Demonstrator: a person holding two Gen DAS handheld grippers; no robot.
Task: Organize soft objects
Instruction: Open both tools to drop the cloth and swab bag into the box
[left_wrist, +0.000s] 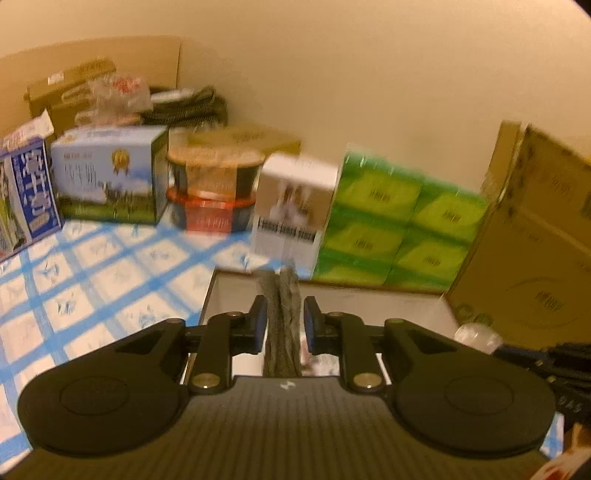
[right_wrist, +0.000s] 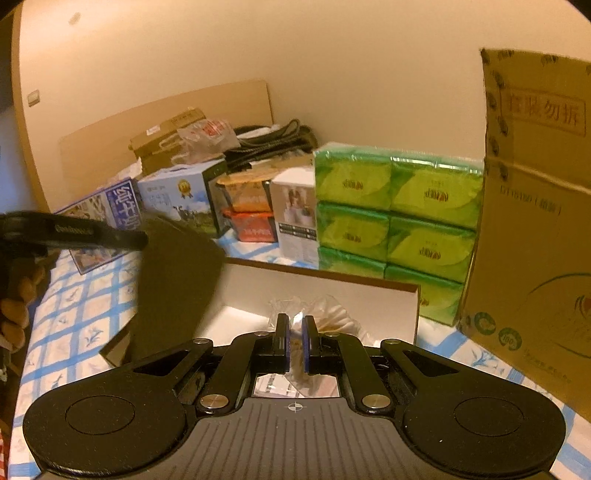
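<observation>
**Both grippers over the white box**

Left gripper (left_wrist: 284, 325) stands slightly spread, grey cloth (left_wrist: 283, 317) hanging loose between its pads. Right gripper (right_wrist: 294, 341) pinches a clear plastic bag (right_wrist: 325, 314) above the white box (right_wrist: 369, 295), at twelve o'clock.

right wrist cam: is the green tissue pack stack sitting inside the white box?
No. The green tissue packs stand on the checkered cloth behind the white box, outside its far wall.
</observation>
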